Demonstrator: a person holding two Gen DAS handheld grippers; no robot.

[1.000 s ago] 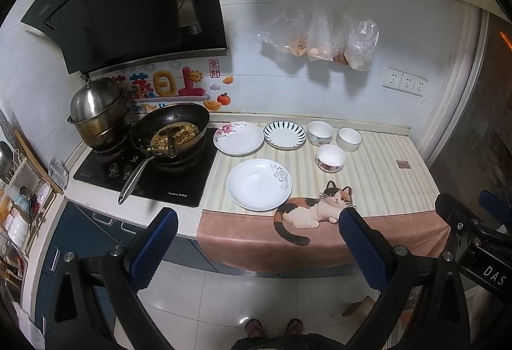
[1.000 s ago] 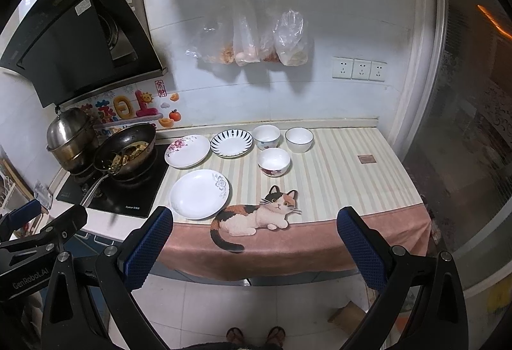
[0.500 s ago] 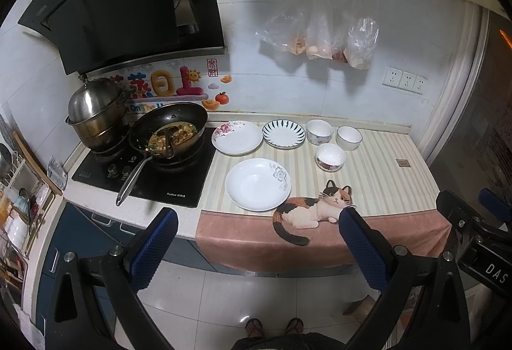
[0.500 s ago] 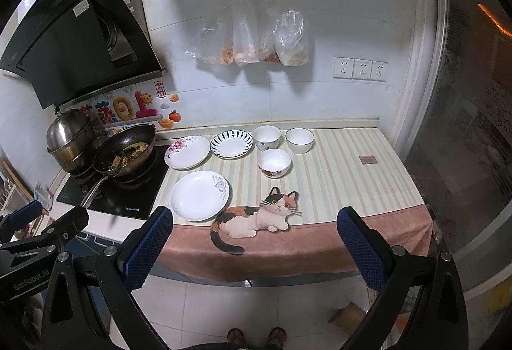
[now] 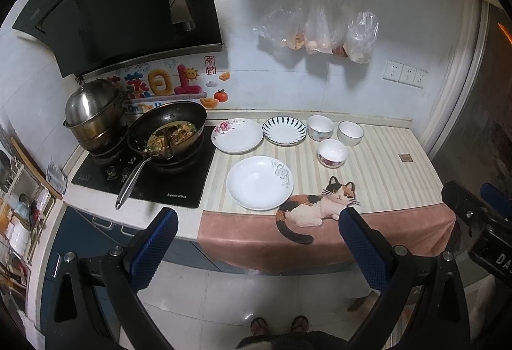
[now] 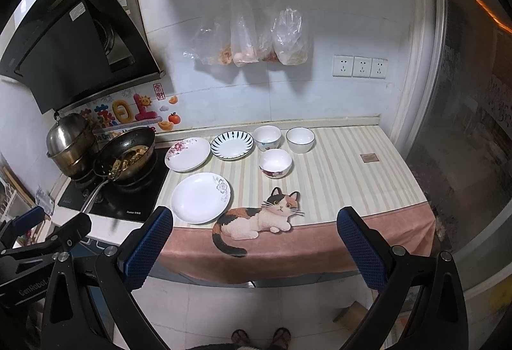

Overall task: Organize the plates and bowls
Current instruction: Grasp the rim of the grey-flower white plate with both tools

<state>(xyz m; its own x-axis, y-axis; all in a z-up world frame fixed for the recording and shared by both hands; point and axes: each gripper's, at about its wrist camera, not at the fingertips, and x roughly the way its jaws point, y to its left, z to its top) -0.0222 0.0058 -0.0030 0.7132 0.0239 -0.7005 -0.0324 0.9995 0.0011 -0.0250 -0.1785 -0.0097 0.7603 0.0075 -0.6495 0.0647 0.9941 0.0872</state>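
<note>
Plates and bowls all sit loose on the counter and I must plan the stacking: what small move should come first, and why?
Probably bring the left tongs forward and down to the near white plate. Both tongs are open, empty and short of the counter, and this plate lies nearest the edge, apart from the floral plate and striped plate behind it.

A frying pan (image 5: 166, 129) with food is seen at left on the black hob (image 5: 179, 180); plastic bags (image 6: 256, 39) are hung at upper centre above the bench (image 6: 352, 183).
</note>
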